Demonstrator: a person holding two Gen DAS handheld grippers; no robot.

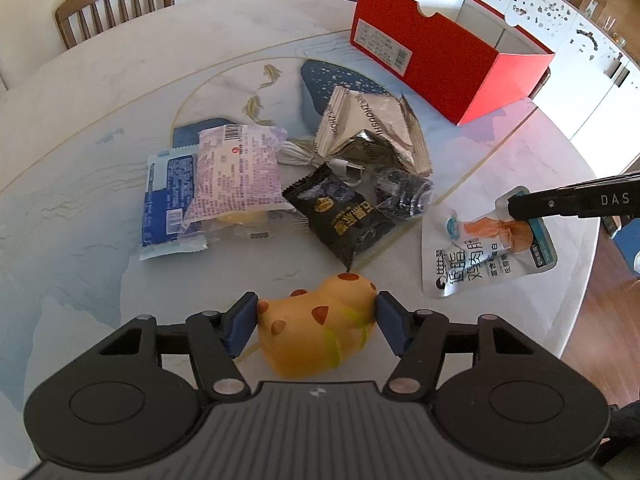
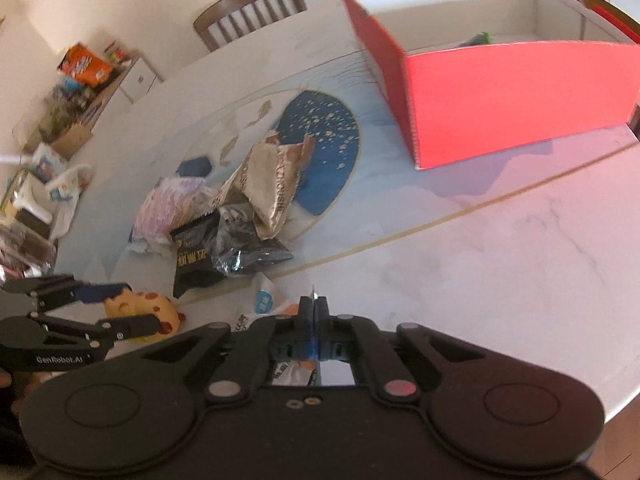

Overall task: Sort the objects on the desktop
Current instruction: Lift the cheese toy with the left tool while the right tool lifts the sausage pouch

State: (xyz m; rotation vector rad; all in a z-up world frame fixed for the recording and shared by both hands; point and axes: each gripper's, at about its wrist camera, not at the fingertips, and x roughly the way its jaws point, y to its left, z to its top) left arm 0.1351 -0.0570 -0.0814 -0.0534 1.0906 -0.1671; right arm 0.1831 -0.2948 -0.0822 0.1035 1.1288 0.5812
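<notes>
My left gripper (image 1: 316,312) is shut on a yellow squishy toy with orange spots (image 1: 316,328), low over the table; the right wrist view shows the gripper (image 2: 120,308) and the toy (image 2: 140,304) at lower left. My right gripper (image 2: 314,312) is shut on the top edge of a white chicken-breast snack pouch (image 1: 486,244), which also shows between its fingers (image 2: 264,304). In the left wrist view the right gripper (image 1: 516,210) comes in from the right. An open red box (image 1: 444,64) with a white inside stands at the far right (image 2: 500,100).
A pile of snack packets lies mid-table: a purple packet (image 1: 236,172), a blue packet (image 1: 168,200), a black packet (image 1: 340,216), silver bags (image 1: 368,128) and a white cable (image 1: 296,152). A wooden chair (image 1: 116,0) stands beyond the round marble table (image 1: 100,92). The table edge runs at right.
</notes>
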